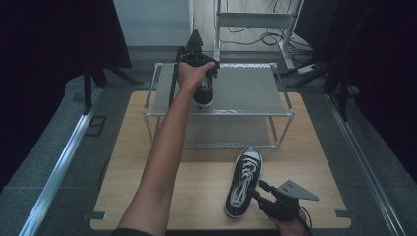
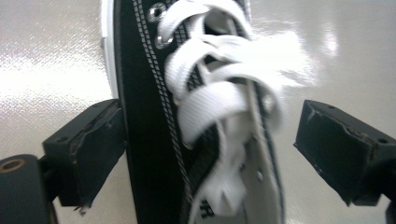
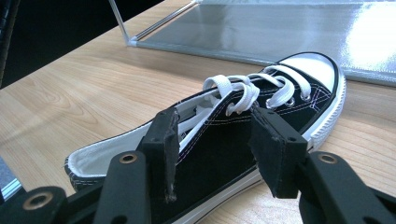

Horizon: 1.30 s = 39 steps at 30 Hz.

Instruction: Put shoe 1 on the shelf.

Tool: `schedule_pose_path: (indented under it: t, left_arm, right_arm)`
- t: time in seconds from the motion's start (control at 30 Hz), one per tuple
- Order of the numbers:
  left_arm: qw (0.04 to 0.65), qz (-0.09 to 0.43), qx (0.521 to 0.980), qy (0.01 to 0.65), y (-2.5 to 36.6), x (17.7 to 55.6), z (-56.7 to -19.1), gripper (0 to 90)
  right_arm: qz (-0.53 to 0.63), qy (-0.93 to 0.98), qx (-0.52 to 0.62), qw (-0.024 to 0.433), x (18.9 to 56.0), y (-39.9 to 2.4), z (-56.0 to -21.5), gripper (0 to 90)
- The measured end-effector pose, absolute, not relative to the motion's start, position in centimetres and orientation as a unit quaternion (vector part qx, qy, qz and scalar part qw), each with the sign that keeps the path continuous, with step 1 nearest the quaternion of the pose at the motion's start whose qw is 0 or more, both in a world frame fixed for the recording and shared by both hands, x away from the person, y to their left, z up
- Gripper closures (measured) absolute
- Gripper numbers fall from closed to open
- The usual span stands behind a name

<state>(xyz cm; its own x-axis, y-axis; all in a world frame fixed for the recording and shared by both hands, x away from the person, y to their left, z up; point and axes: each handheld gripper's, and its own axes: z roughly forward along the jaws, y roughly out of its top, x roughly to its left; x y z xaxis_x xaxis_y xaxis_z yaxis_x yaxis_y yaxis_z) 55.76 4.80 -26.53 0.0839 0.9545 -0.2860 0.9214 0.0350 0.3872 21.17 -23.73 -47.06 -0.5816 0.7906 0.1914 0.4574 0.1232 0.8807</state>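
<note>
**Q:** Nearest the camera, what does the high view show?

**A:** Right gripper (image 1: pixel 256 192), held in a hand at the near edge of the wooden table (image 1: pixel 128 162). Its jaws stand partly apart and straddle the upper side wall of the near sneaker (image 1: pixel 243 182), a black low-top with white laces that lies flat on the table, toe pointing away. In the right gripper view one jaw sits inside the shoe opening and the other outside the black canvas; whether the pads press the canvas cannot be told.

**Q:** And beyond it?

**A:** A two-tier metal shoe rack (image 1: pixel 246 88) stands toward the far side of the table. A bare forearm (image 1: pixel 157 162) reaches across to its top shelf, where the left gripper (image 1: pixel 199 73) hangs over the second sneaker (image 1: pixel 203 93).

**Q:** State of the left tongs?

**A:** Wide. In the left gripper view the sneaker lies between the jaws on the silvery shelf surface (image 2: pixel 46 56); the left-hand pad (image 2: pixel 95 140) stands right at the black canvas, the other pad (image 2: pixel 336 140) well clear of the laces (image 2: pixel 219 93).
</note>
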Motion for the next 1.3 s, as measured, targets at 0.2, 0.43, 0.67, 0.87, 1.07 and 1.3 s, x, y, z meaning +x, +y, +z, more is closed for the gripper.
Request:
schedule_pose_path:
  t: [0.2,0.43,0.67,0.87,1.07,1.3]
  left_arm:
    - [0.286,0.040,0.726,0.624,5.1,53.6,-24.8,14.6]
    - [0.313,0.040,0.764,0.563,5.7,51.1,-23.9,20.0]
    - [0.340,0.040,0.786,0.515,7.4,49.0,-23.7,20.7]
    - [0.367,0.034,0.788,0.493,9.0,47.3,-23.8,21.0]
    - [0.385,0.035,0.793,0.471,10.3,45.4,-23.5,21.0]
    - [0.401,0.037,0.791,0.460,12.2,43.1,-23.3,21.0]
  right_arm:
    - [0.506,0.731,0.426,0.165,21.1,-23.6,-47.0,51.9]
    - [0.508,0.730,0.425,0.169,21.0,-23.6,-46.8,51.9]
    - [0.513,0.728,0.420,0.171,20.8,-23.5,-46.4,51.9]
    - [0.515,0.736,0.408,0.162,20.4,-22.6,-46.3,54.4]
    - [0.521,0.743,0.390,0.154,19.9,-21.8,-45.9,61.5]
    - [0.511,0.774,0.346,0.142,18.7,-19.6,-45.4,82.8]
